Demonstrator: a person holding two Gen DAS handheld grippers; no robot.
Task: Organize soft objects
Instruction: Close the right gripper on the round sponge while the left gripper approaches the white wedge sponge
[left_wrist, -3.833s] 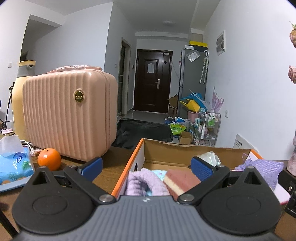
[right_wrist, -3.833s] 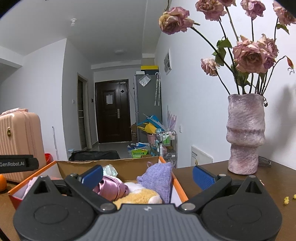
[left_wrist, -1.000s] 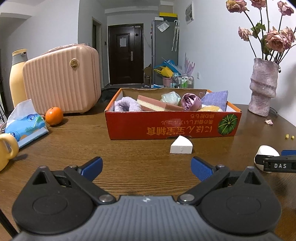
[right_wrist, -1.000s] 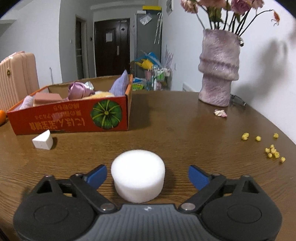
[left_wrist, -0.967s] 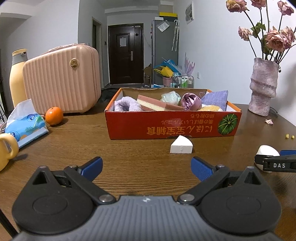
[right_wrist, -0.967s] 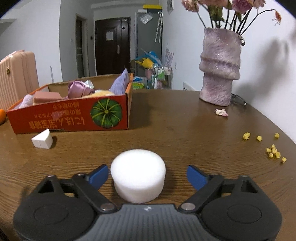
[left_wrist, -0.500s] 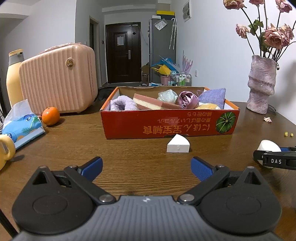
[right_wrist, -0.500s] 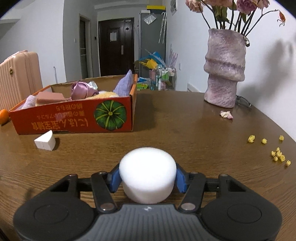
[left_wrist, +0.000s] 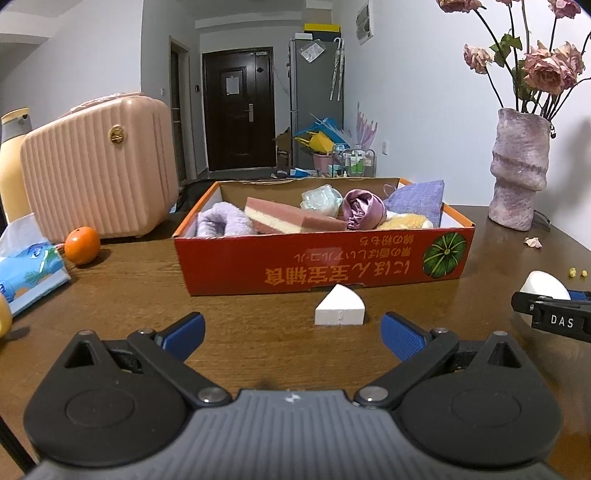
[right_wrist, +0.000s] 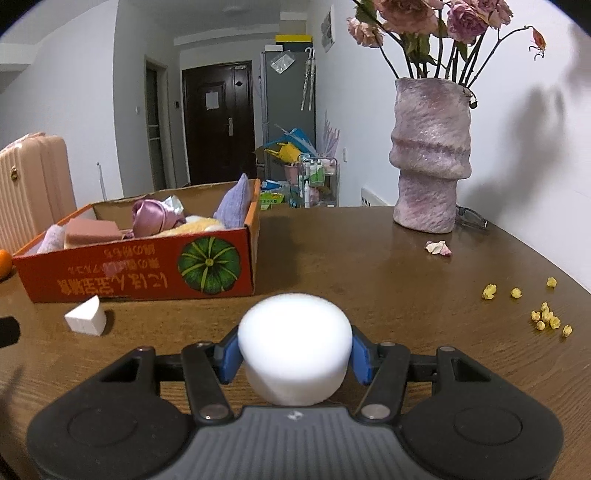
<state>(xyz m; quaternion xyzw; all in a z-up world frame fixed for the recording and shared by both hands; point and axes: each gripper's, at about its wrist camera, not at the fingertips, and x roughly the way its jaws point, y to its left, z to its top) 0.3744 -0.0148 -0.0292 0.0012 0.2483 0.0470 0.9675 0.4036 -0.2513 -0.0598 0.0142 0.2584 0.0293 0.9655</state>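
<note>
My right gripper is shut on a white round sponge, held just above the wooden table; it also shows at the right edge of the left wrist view. A white wedge sponge lies on the table just in front of the orange cardboard box, also in the right wrist view. The box holds several soft things: a pink sponge block, a lilac towel, a satin scrunchie, a purple pouch. My left gripper is open and empty, short of the wedge.
A pink vase of dried roses stands at the back right, with a petal and yellow crumbs near it. A pink case, an orange and a tissue pack sit at the left.
My right gripper has shut on the round sponge and lifted it slightly. My left gripper has moved a little closer to the box and stays open.
</note>
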